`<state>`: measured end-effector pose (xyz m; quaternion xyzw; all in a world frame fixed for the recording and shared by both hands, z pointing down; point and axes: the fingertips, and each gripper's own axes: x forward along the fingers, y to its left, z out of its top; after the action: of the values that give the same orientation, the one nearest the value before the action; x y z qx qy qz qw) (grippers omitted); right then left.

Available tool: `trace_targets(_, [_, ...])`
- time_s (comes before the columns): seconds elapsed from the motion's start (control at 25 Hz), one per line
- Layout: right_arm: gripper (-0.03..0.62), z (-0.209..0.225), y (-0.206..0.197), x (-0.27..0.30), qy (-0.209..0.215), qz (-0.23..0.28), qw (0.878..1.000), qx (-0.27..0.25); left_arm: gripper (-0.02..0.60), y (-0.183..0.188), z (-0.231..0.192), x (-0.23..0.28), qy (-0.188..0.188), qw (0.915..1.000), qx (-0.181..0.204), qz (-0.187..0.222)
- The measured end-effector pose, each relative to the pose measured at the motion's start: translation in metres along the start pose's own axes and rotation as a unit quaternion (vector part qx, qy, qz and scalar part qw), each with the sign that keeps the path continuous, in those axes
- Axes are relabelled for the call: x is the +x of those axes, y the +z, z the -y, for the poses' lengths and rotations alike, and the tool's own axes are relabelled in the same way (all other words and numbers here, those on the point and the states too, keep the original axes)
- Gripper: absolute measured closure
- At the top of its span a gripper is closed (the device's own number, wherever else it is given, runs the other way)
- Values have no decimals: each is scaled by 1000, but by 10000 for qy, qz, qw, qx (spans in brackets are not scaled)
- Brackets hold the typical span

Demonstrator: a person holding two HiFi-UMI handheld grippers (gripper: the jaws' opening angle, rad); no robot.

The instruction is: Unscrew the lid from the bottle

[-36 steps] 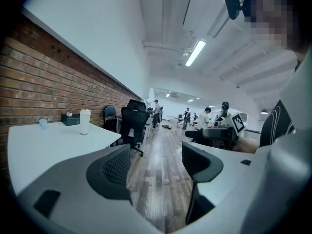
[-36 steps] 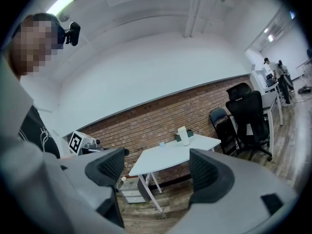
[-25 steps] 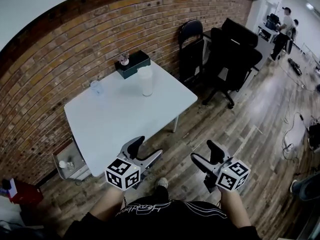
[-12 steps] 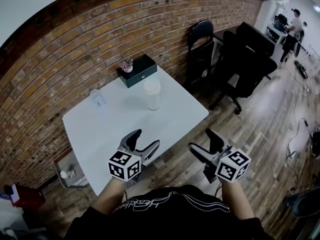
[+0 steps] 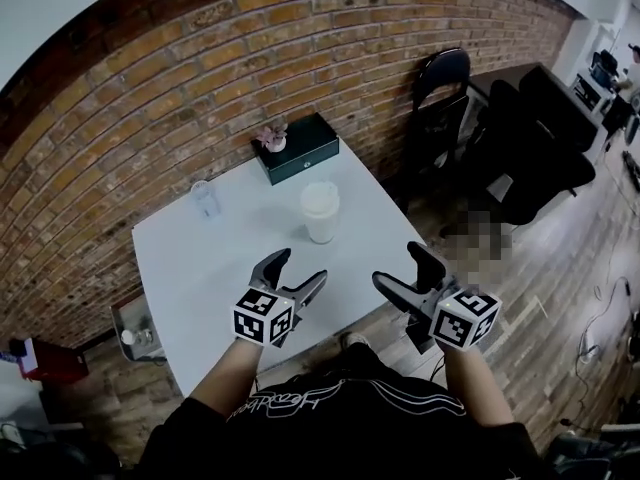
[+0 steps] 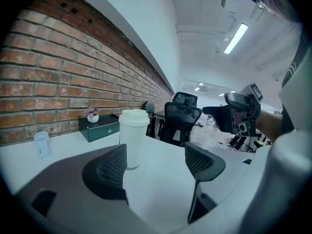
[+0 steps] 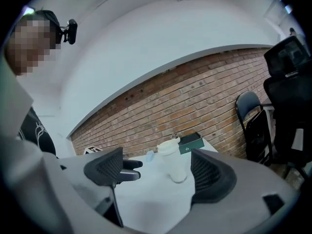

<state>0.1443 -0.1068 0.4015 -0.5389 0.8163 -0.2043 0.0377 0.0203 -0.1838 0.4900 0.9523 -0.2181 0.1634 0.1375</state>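
A white bottle (image 5: pixel 320 212) with a white lid stands upright near the middle of the white table (image 5: pixel 220 258). It also shows in the left gripper view as the bottle (image 6: pixel 132 138) and in the right gripper view as the bottle (image 7: pixel 173 160). My left gripper (image 5: pixel 298 276) hovers open over the table's near edge, short of the bottle. My right gripper (image 5: pixel 401 271) is open too, off the table's near right edge. Nothing sits between either pair of jaws.
A dark green box (image 5: pixel 300 148) with a small potted flower (image 5: pixel 271 135) on it stands at the table's far edge by the brick wall. A small clear cup (image 5: pixel 206 200) is at the far left. Black chairs (image 5: pixel 520 138) stand to the right on the wooden floor.
The view has closed in on the table. Both grippers have come forward toward the bottle, the left one now over the table's near edge. Both stay open.
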Motion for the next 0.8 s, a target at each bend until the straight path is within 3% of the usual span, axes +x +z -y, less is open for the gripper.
trace_targets(0.4, [178, 41, 28, 101, 868, -715, 9921, -563, 201, 5, -56, 67, 544, 9985, -75, 21])
trace_targets(0.8, [177, 37, 2, 180, 1559, -1389, 9721, -1071, 199, -6, -80, 96, 811, 9964, -36, 222])
